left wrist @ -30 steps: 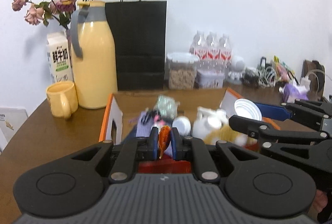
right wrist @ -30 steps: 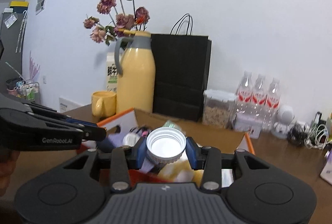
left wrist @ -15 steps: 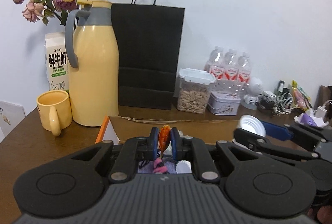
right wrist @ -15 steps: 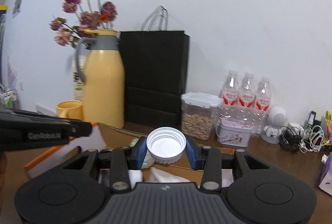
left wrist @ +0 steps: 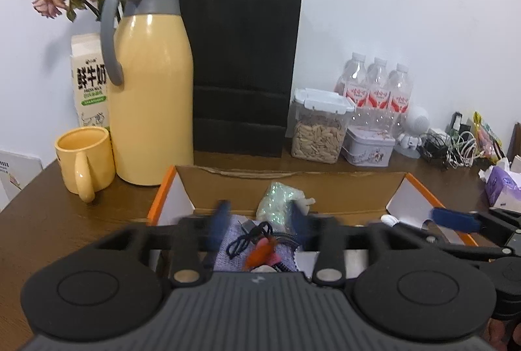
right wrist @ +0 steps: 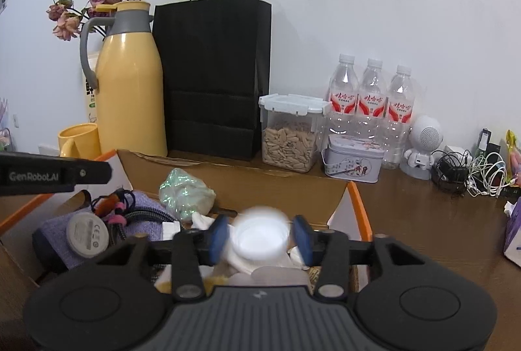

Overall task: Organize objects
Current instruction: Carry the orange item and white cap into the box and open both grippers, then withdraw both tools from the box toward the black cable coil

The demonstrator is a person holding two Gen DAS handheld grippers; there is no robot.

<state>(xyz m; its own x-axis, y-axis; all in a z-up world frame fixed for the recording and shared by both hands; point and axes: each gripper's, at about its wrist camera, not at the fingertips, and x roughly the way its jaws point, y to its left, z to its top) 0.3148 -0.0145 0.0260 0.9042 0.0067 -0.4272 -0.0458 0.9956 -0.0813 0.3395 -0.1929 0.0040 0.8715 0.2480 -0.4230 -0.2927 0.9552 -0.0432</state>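
An open cardboard box (left wrist: 293, 185) with orange-edged flaps sits in front of me, also in the right wrist view (right wrist: 293, 188). My left gripper (left wrist: 259, 217) is open over it, and a small orange object (left wrist: 260, 251) is blurred below the jaws, over a purple pouch (left wrist: 228, 250). My right gripper (right wrist: 260, 235) is open over the box. A white jar lid (right wrist: 260, 237) is blurred between its jaws, free of the pads. A green glittery bundle (right wrist: 185, 191) and a round white disc (right wrist: 87, 232) lie in the box.
Behind the box stand a yellow thermos (left wrist: 148, 84), yellow mug (left wrist: 85, 160), milk carton (left wrist: 89, 80), black paper bag (left wrist: 244, 71), seed container (left wrist: 320, 129), tin (left wrist: 369, 146), three water bottles (left wrist: 376, 90) and tangled cables (left wrist: 452, 146). A tissue pack (left wrist: 501, 185) lies right.
Both grippers have opened. The orange object has left the left jaws and dropped toward the box. The white lid is loose between the right jaws. Both grippers moved forward over the box.
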